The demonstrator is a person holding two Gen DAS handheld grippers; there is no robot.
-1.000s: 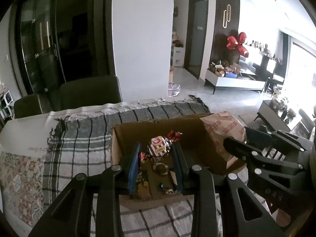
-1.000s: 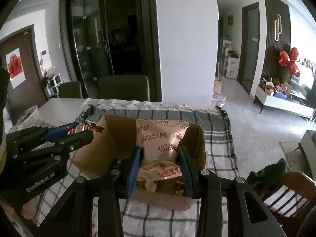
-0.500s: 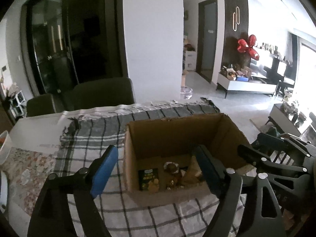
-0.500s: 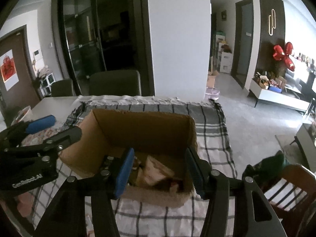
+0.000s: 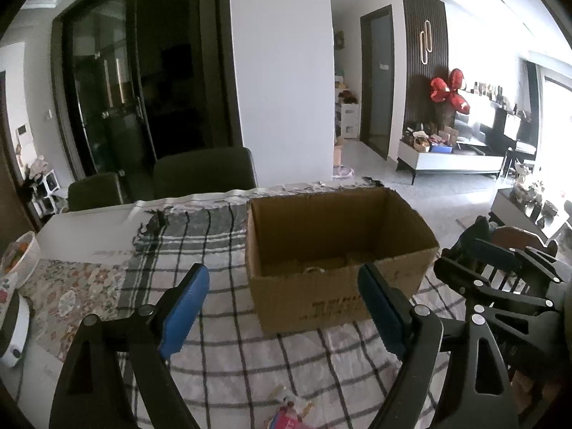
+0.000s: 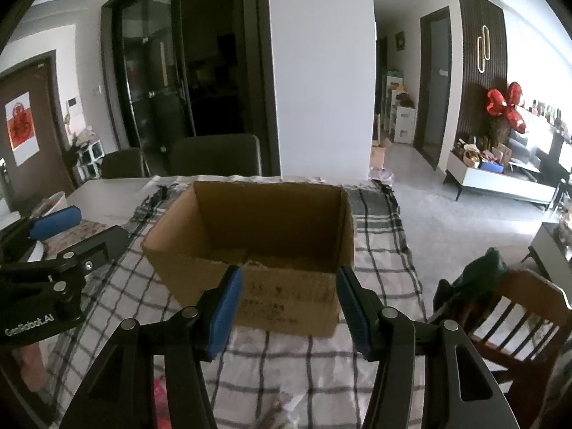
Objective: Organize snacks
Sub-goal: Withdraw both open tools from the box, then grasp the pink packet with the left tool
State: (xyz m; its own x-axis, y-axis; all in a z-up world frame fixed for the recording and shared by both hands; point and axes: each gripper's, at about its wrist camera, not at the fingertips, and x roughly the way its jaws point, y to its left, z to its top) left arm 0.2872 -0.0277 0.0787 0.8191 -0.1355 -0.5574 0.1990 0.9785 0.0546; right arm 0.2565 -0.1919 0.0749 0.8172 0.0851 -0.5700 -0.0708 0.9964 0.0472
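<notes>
An open brown cardboard box [image 5: 314, 296] stands on a grey checked tablecloth; it also shows in the right wrist view [image 6: 286, 304]. Its contents are almost hidden by the near wall. My left gripper [image 5: 284, 309] is open and empty, pulled back in front of the box. My right gripper [image 6: 289, 307] is open and empty, also in front of the box. A loose snack wrapper [image 5: 291, 413] lies on the cloth near the front edge, and pink and pale wrappers [image 6: 161, 393] lie below the right gripper.
A checked cloth [image 5: 221, 357] covers the table, with a floral mat [image 5: 68, 289] at left. A white bowl [image 5: 18, 257] and a white appliance [image 5: 12, 336] sit at far left. Dark chairs [image 5: 203, 171] stand behind the table. A wooden chair [image 6: 514, 318] stands at right.
Both grippers let go of their snacks into the box, opened wide, and drew back and up from the box. The candy and biscuit packets are no longer held.
</notes>
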